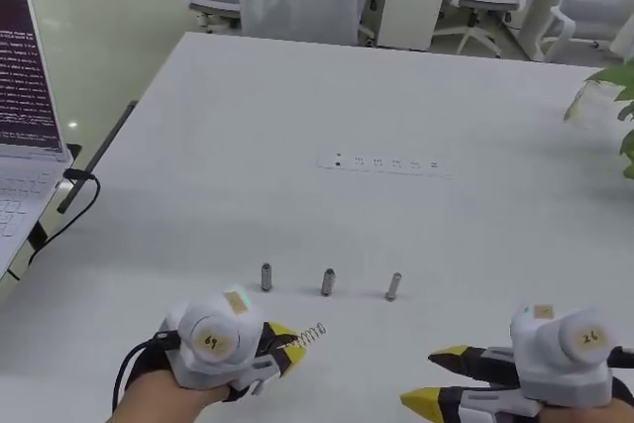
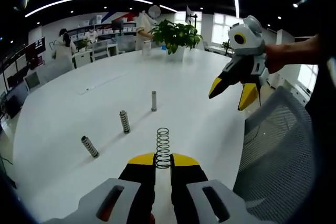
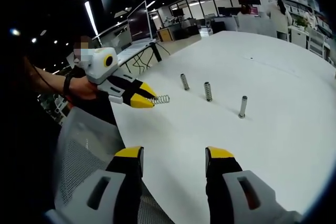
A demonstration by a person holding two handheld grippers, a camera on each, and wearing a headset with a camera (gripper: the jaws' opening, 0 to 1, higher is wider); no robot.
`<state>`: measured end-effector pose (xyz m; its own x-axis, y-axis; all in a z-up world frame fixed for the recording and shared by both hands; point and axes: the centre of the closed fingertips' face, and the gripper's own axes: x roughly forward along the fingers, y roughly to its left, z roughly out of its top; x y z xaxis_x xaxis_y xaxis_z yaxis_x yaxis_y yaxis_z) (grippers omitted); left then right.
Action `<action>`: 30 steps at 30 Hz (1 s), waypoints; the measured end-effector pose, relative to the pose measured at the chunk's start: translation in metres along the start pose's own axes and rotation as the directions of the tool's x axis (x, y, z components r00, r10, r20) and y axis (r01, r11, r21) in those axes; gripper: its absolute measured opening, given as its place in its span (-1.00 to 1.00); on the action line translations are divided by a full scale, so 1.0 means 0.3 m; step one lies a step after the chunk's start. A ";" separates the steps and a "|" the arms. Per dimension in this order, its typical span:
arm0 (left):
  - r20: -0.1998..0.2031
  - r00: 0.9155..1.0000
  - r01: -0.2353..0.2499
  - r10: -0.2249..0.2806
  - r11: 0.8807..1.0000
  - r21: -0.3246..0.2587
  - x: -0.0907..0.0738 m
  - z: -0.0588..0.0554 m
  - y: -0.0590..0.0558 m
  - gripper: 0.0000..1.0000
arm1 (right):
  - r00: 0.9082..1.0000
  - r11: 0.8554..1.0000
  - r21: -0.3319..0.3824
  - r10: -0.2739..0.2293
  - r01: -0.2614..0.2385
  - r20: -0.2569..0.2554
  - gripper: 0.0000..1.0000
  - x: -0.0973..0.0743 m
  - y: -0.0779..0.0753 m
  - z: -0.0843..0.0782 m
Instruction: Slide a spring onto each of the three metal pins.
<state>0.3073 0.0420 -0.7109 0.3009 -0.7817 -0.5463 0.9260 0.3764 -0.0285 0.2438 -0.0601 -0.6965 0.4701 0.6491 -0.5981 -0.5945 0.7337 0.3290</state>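
— Head view, progress check: how many of the 3 metal pins [image 1: 328, 281] on the white table [image 1: 297, 106] sleeved so far?
— 2 of 3, judging by left gripper view. Coils wrapped around the nearest pin [image 2: 89, 146] and the middle pin [image 2: 124, 121]; nothing around the bare pin [image 2: 154, 100] at the far end, just smooth metal.
— Confirmed elsewhere?
— Yes, right gripper view: same 2 ribbed, same 1 plain, upright at the end of the row closest to the right gripper [image 3: 174, 153].
— Whereabouts of the last spring [image 2: 163, 140]?
— Held above the table, pinched at 1 end between the yellow tips of the left gripper [image 2: 163, 160], jaws squeezed onto it. Free end poking forward toward the row, well apart from the bare pin.
— And the other claw?
— Spread wide, carrying nothing, hovering near the table edge.
— Left to do, then?
— Probably 1 step: carry over, line up above the bare pin, slide down, let go.
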 end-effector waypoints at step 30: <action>0.037 0.992 0.116 -0.121 0.986 0.122 -0.001 0.102 -0.201 -0.95 | 0.994 0.993 -0.043 0.111 -0.111 -0.009 -0.27 0.071 0.074 0.054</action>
<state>0.2582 0.0043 -0.6835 0.1945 -0.8396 -0.5073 0.9755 0.2197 0.0105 0.2511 -0.0267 -0.6902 0.3949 0.7246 -0.5648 -0.6704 0.6476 0.3621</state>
